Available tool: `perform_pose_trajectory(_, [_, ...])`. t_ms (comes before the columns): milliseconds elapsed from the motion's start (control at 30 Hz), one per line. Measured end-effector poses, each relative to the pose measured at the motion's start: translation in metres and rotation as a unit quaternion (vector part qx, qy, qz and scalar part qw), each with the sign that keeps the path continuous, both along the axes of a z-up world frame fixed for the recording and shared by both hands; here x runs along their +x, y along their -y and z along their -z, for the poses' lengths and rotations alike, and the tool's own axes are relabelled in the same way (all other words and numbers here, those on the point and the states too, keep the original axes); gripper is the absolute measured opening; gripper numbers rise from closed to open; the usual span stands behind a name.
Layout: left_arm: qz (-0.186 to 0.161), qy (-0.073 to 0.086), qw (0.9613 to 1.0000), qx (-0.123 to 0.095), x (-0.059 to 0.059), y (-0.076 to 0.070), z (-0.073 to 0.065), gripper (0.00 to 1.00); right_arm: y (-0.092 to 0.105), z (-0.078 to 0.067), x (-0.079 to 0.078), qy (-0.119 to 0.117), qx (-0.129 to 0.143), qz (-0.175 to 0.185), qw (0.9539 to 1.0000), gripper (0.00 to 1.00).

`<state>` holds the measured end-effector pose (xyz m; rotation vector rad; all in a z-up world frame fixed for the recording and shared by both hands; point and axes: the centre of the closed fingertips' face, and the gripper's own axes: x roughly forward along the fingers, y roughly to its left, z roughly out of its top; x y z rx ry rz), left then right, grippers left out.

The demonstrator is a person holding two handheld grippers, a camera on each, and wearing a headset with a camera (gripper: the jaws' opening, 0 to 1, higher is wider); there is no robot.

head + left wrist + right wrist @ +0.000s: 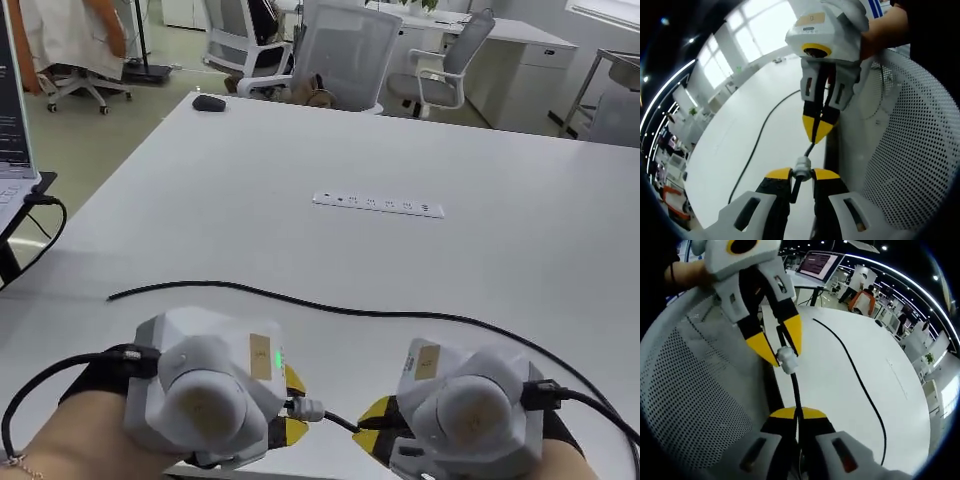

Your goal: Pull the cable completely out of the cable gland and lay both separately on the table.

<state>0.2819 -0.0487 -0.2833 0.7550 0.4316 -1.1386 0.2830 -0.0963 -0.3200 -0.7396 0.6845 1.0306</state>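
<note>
The white cable gland [306, 408] hangs just above the table's near edge, and my left gripper [290, 406] is shut on it. In the left gripper view the gland [802, 167] sits between my yellow fingertips [777, 174]. A black cable [340, 420] leaves the gland toward my right gripper [372, 426], which is shut on it a short way off. In the right gripper view the cable [794, 385] runs from my shut gripper [797, 413] up to the gland [786, 359]. The rest of the cable [300, 300] lies across the white table [400, 260].
A white power strip [378, 204] lies mid-table and a dark mouse [209, 102] at the far left corner. A laptop [12, 150] stands off the left edge. Office chairs [345, 55] line the far side. A white mesh chair back [910, 150] is close under the grippers.
</note>
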Motion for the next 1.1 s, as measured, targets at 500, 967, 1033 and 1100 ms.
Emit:
perform_pose_trajectory(500, [0.010, -0.003, 0.9999, -0.012, -0.003, 0.006, -0.002, 0.17, -0.012, 0.010, -0.014, -0.013, -0.018, -0.051, 0.9985, 0.23])
perform_pose_trajectory(967, [-0.022, -0.002, 0.9998, 0.000, 0.010, -0.007, 0.001, 0.17, 0.038, 0.013, 0.012, -0.027, -0.051, 0.076, 0.9955, 0.04])
perform_pose_trajectory(1033, [-0.023, -0.002, 0.9997, -0.002, 0.010, -0.007, 0.000, 0.17, 0.042, 0.010, 0.014, -0.029, -0.045, 0.082, 0.9952, 0.04])
perform_pose_trajectory(1100, [-0.026, -0.002, 0.9997, 0.000, 0.011, -0.008, 0.000, 0.17, 0.045, 0.008, 0.016, -0.027, -0.046, 0.078, 0.9955, 0.04])
